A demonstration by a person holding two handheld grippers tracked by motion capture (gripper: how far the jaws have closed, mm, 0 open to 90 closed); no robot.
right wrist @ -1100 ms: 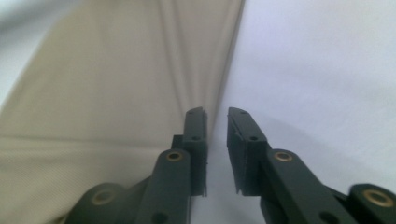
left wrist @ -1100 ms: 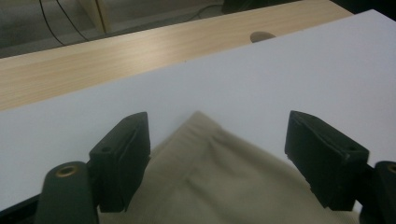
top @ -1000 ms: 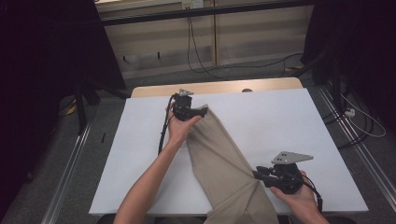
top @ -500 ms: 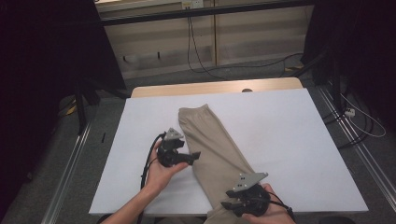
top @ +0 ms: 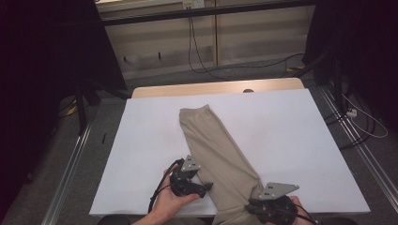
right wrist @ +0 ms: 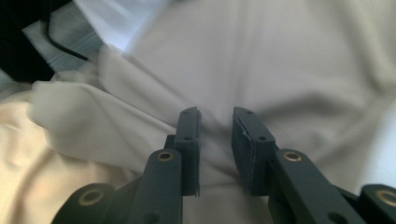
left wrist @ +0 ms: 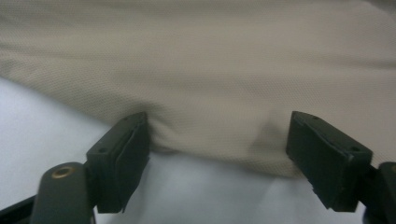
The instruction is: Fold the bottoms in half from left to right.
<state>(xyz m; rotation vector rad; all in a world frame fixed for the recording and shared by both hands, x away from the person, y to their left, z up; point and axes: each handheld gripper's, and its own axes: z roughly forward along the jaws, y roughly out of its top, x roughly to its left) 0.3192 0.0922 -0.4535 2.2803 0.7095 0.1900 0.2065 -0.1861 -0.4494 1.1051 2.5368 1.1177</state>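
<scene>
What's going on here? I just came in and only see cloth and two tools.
A person works a pair of beige trousers on a white table with a gripper in each hand. The left gripper is open at the near-left edge of the cloth, with nothing pinched. The right gripper, at the table's near edge, has just been narrowing its jaws over a fold; a small gap shows, so no grip yet. The far end of the trousers lies flat.
</scene>
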